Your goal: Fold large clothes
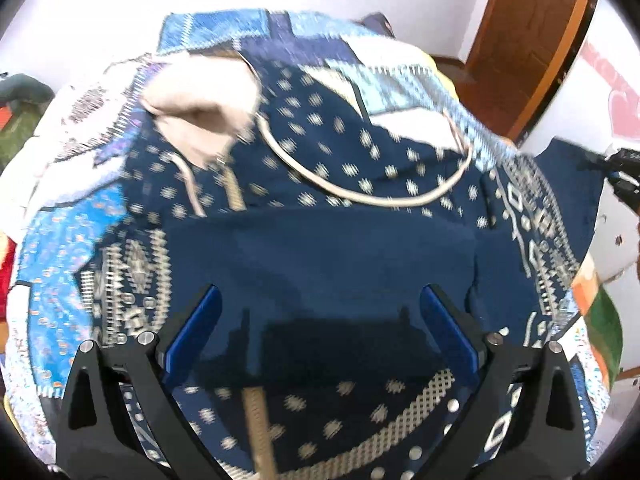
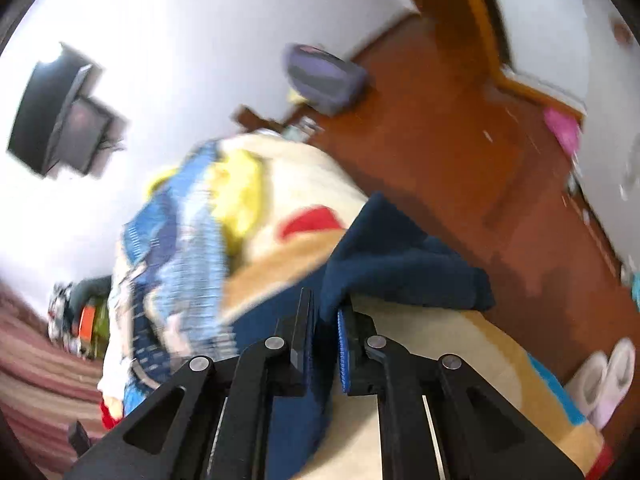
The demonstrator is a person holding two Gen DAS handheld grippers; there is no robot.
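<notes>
Seeing the navy patterned hoodie (image 1: 320, 248) spread flat on the patchwork quilt (image 1: 60, 240) over the bed: cream diamond and dot motifs, plain navy middle panel, cream lining showing inside the hood (image 1: 200, 108), cream drawcord (image 1: 360, 196) looped across the chest. My left gripper (image 1: 320, 312) hangs above it with jaws spread, nothing between. My right gripper (image 2: 326, 320) is pinching a navy edge of the hoodie (image 2: 400, 252) at the bed's side. Both views motion-blurred.
</notes>
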